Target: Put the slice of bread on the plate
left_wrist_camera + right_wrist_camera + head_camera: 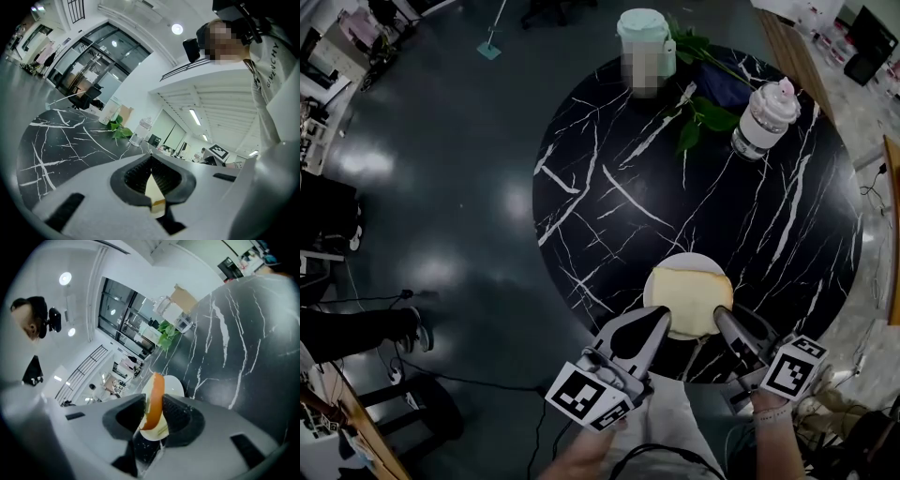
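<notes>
Head view steeply down — gripper views skim the shared table.

Finish of table top: black stone look with white veins, smooth, dull sheen. The floor is dark and glossy, mirroring lamps. The plate is white, smooth, glazed look. The slice of bread has pale, matt, porous crumb; crust orange-brown. The left gripper and right gripper have grey matt plastic shells; pads black, ribbed, rubbery. 1 bottle: clear ridged plastic.
</notes>
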The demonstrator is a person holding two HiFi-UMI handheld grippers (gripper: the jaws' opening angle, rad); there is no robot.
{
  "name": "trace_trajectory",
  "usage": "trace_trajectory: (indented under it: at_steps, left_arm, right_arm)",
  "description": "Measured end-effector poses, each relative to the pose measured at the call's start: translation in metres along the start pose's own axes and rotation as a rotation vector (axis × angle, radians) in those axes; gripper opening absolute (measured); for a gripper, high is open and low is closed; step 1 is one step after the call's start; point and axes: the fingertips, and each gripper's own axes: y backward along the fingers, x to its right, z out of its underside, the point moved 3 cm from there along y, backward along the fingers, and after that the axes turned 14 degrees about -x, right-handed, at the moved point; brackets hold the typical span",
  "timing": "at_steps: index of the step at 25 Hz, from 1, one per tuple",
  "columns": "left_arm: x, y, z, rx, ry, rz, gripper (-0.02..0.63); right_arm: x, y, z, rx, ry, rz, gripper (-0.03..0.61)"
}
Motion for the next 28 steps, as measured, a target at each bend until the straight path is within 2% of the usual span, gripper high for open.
trace_trajectory:
  at_steps: [4,7,16,21,28]
  left_arm:
    - [0.002,0.0,0.0,0.005,0.003,0.006,0.008]
    - [0.002,0.0,0.0,0.008,0.008,0.01,0.008]
    - [0.0,-0.002,0.002,0.01,0.016,0.01,0.008]
    - [-0.001,-0.002,0.002,0.011,0.014,0.008,0.008]
    - [-0.001,-0.002,0.001,0.013,0.014,0.0,0.008]
  right_arm:
    - [-0.003,-0.002,-0.001,-0.025,0.136,0.091,0.098]
    - [-0.002,-0.003,0.001,-0.036,0.202,0.141,0.106]
    - [0.004,-0.002,0.006,-0.041,0.246,0.202,0.13]
    - [0.002,-0.003,0.004,-0.037,0.307,0.226,0.144]
    - [-0.006,0.004,-0.006,0.035,0.394,0.257,0.203]
